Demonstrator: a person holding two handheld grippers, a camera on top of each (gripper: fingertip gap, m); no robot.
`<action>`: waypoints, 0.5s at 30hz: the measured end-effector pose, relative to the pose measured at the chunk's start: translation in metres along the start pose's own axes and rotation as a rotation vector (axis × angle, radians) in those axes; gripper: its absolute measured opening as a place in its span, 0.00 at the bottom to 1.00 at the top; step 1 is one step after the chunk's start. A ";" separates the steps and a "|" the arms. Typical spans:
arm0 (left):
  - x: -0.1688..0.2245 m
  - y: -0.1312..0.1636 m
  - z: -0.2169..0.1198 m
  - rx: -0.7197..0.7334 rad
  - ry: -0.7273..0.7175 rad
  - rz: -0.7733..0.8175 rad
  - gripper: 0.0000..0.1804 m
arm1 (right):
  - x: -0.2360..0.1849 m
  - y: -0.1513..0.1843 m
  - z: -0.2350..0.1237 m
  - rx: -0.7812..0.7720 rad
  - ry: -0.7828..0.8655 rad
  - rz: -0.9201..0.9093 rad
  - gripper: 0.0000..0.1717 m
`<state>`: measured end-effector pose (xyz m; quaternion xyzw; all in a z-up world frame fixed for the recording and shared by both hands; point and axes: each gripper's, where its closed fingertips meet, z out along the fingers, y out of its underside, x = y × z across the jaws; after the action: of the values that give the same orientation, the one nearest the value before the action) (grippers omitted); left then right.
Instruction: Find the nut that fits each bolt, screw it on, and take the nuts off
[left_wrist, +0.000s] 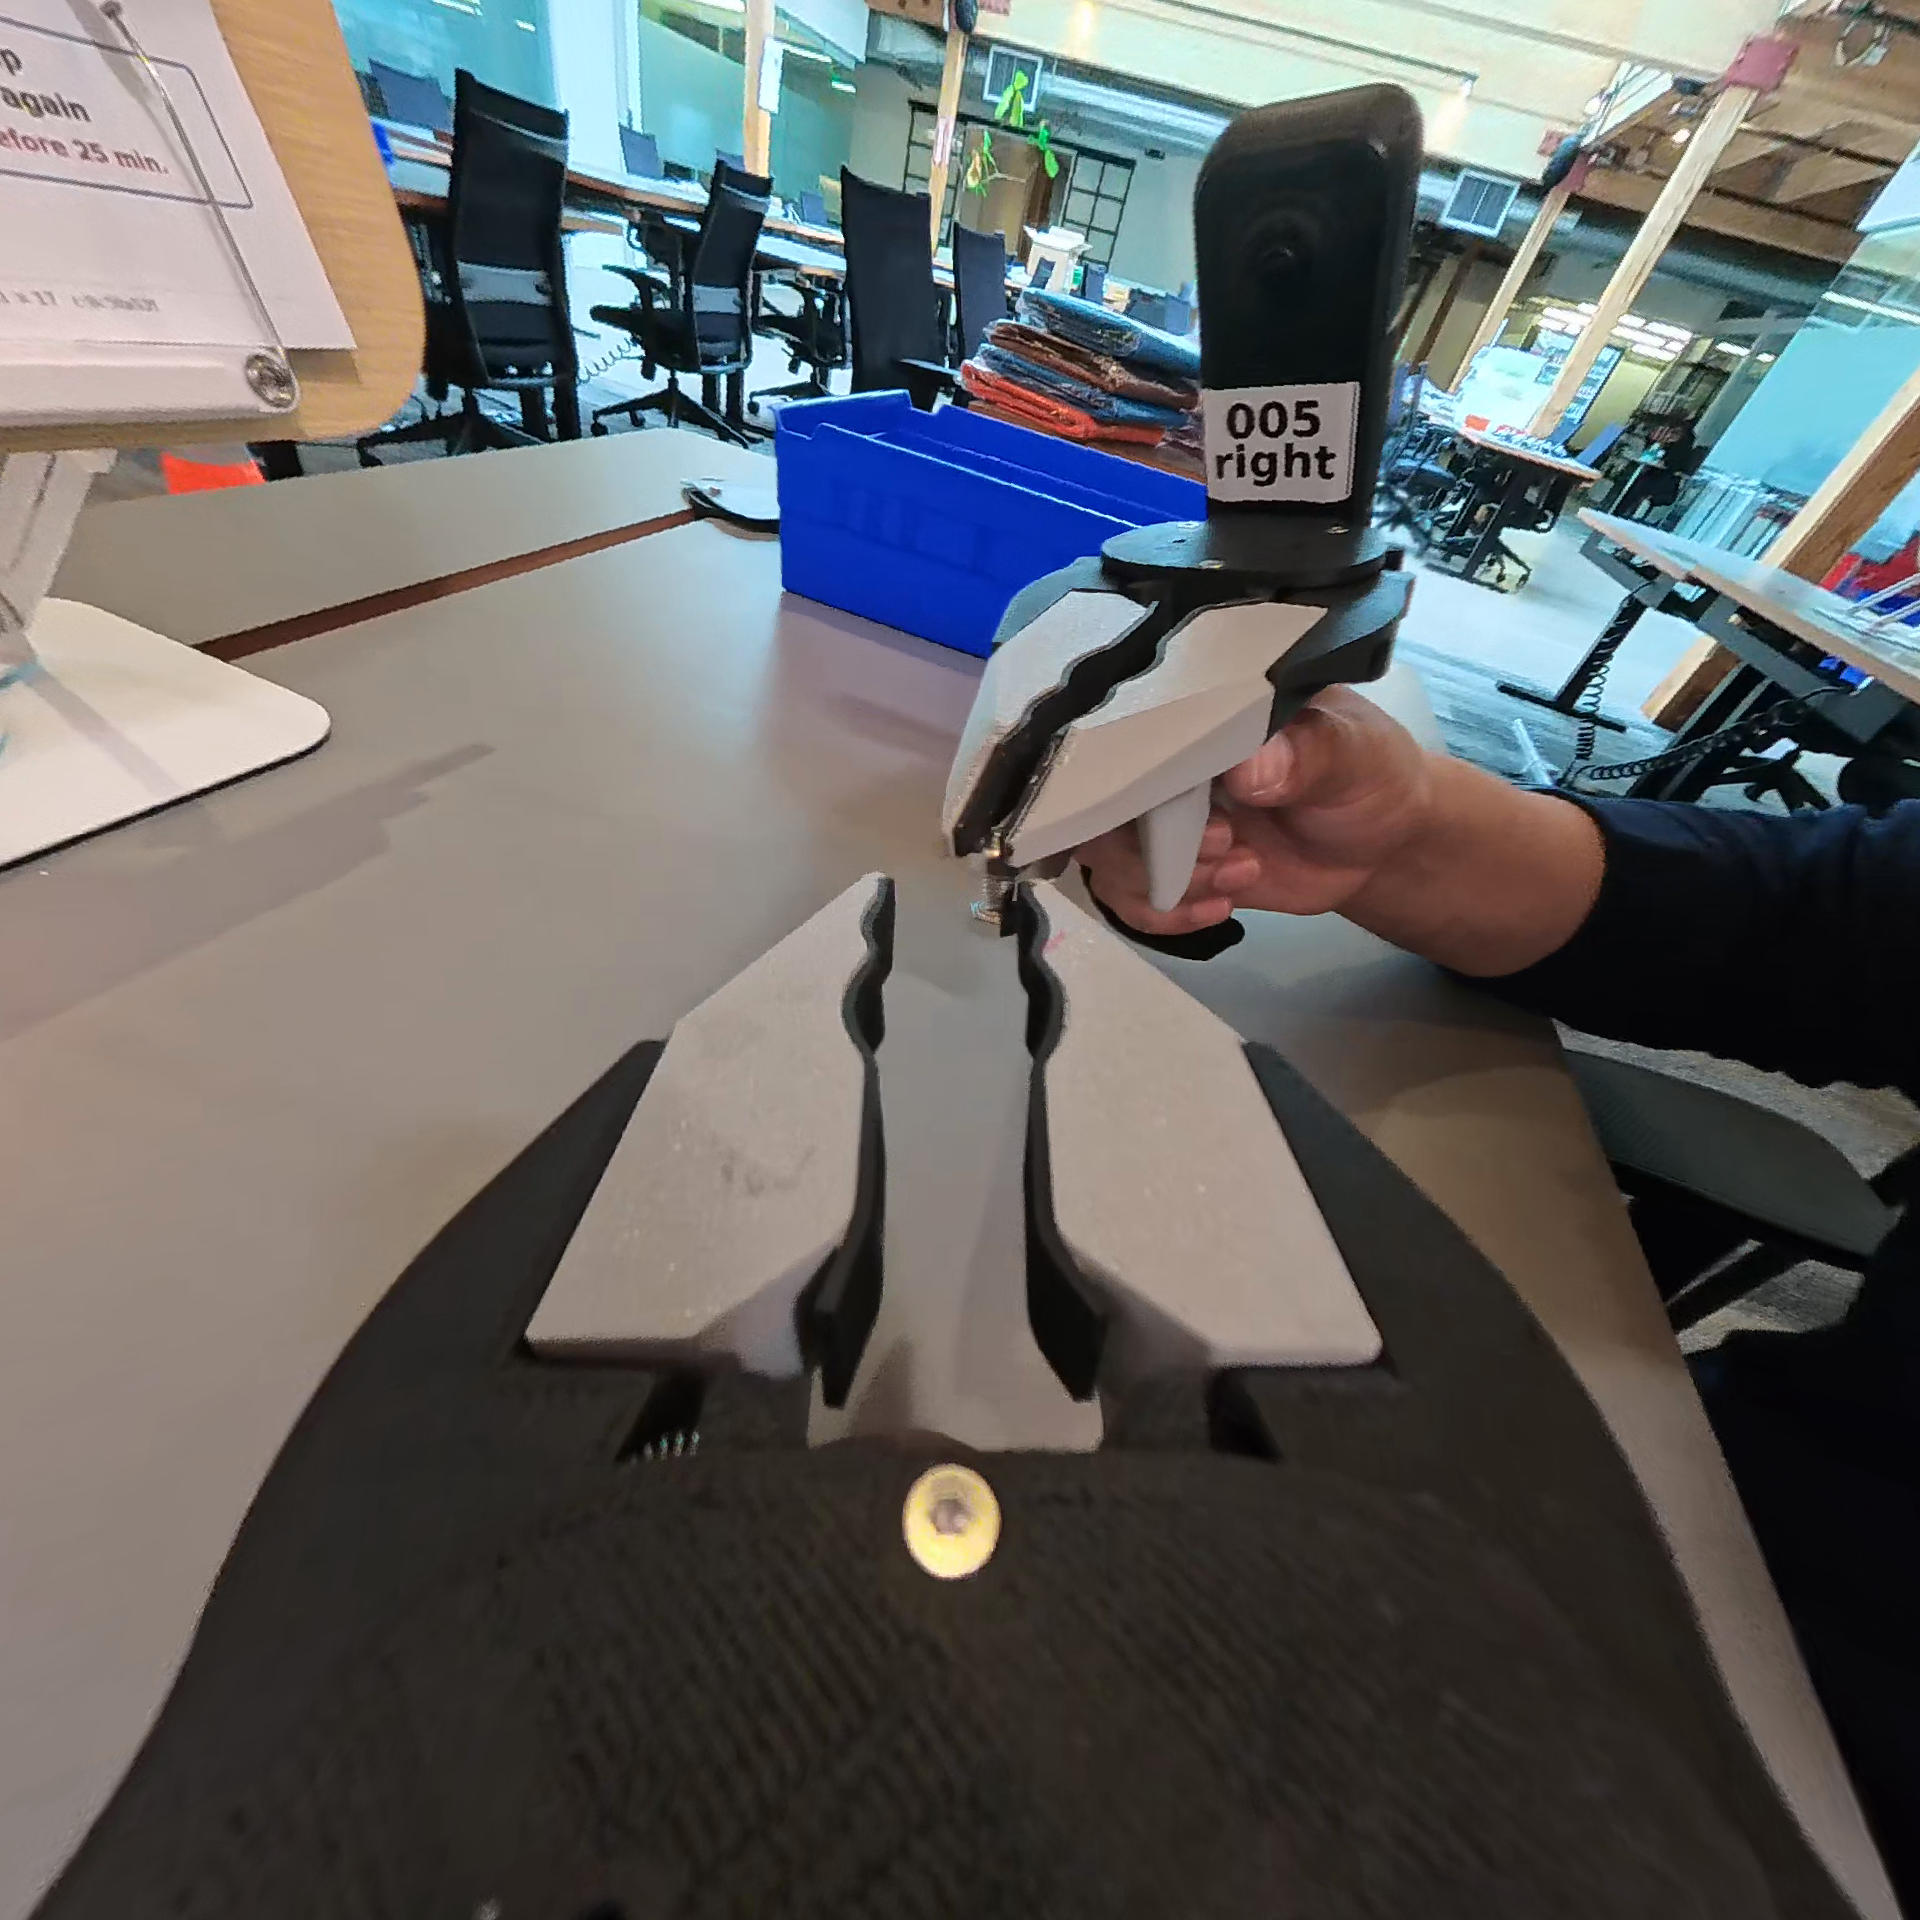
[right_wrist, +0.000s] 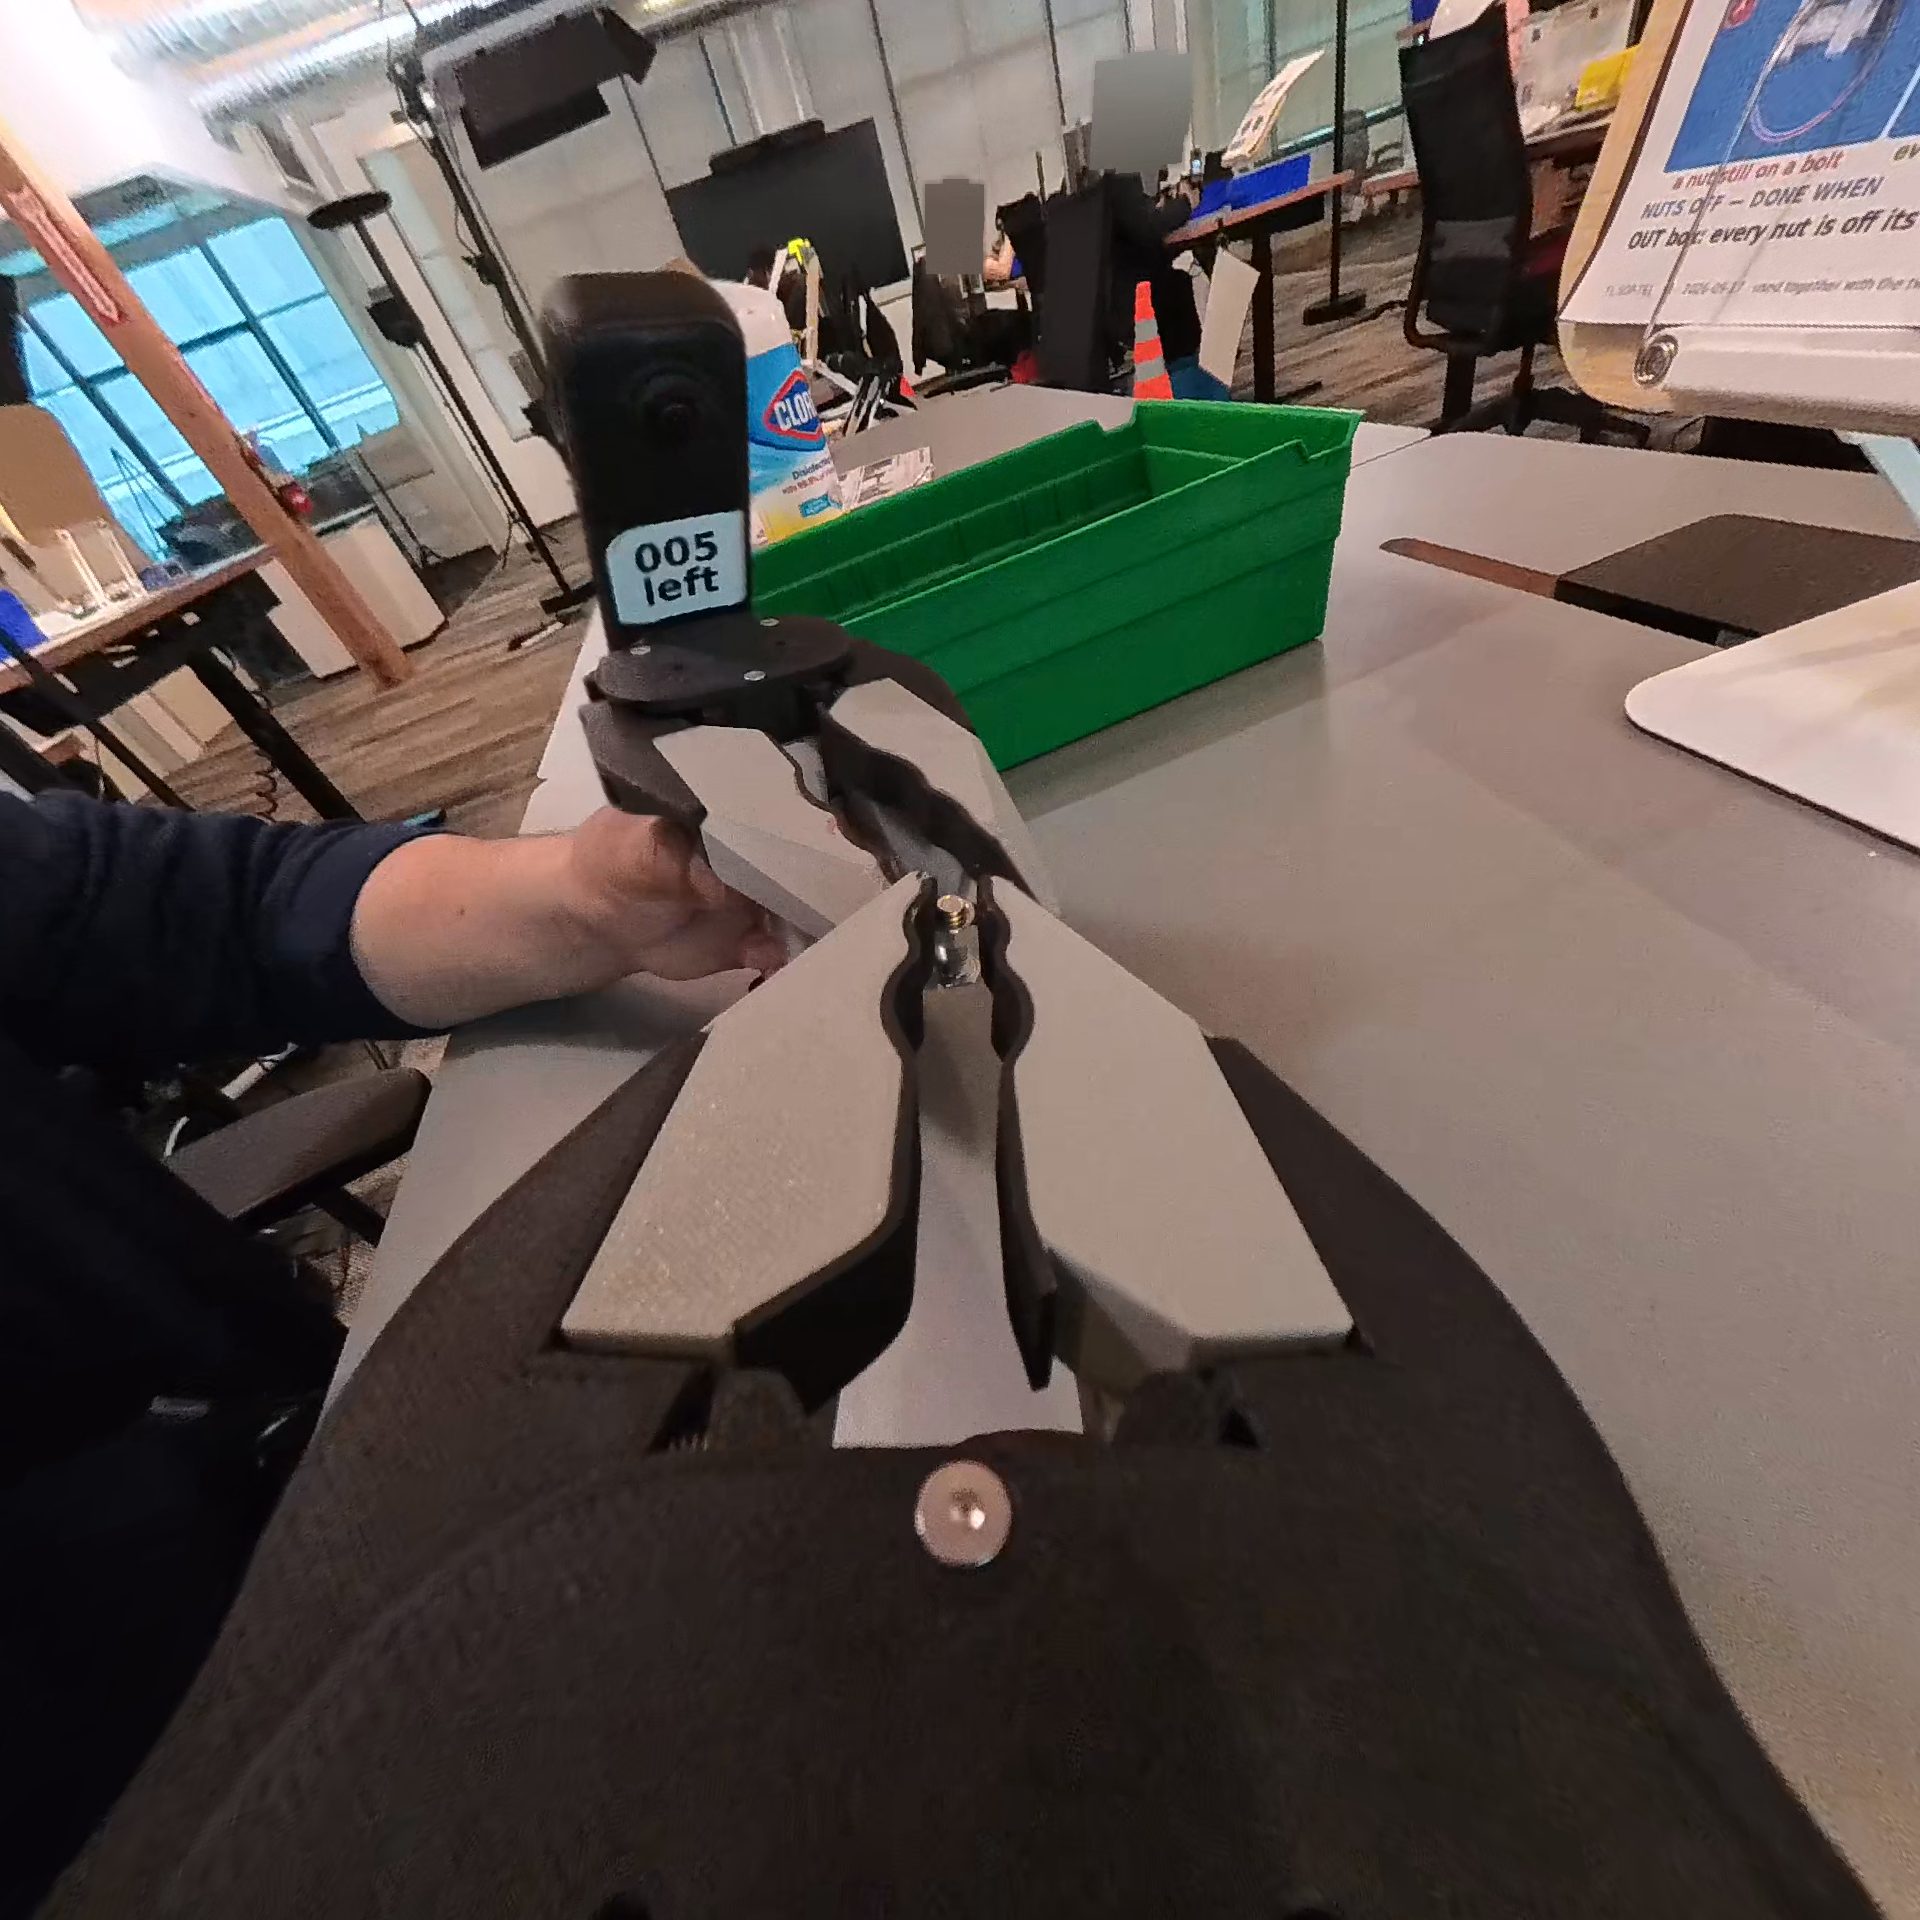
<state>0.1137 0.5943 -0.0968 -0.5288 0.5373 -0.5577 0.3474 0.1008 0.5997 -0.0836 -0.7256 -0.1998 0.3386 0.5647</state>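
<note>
Right claw (right_wrist: 951, 914) clamps a brass-tipped threaded bolt (right_wrist: 951, 935); left claw (left_wrist: 951, 904), wavy-padded, stands apart.

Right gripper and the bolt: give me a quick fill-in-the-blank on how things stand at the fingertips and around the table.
1. The right gripper is closed on a small metal ____.
2. The left gripper has its jaws ____, gripping nothing.
3. Behind the left gripper in the right wrist view stands a ____ bin.
4. Behind the right gripper in the left wrist view stands a ____ bin.

Missing words: bolt; open; green; blue
</note>
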 end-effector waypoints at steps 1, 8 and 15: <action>0.000 0.000 -0.001 -0.001 0.008 -0.002 0.12 | 0.001 0.000 0.000 0.003 0.004 0.000 0.02; 0.006 0.012 0.007 -0.062 0.027 0.031 0.14 | -0.002 -0.013 -0.007 0.077 -0.023 0.028 0.02; 0.012 0.009 0.008 -0.029 0.055 0.008 0.09 | -0.002 -0.006 0.000 0.051 -0.001 -0.005 0.02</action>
<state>0.1174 0.5791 -0.1037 -0.5163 0.5568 -0.5626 0.3268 0.0999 0.5996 -0.0771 -0.7103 -0.1929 0.3426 0.5838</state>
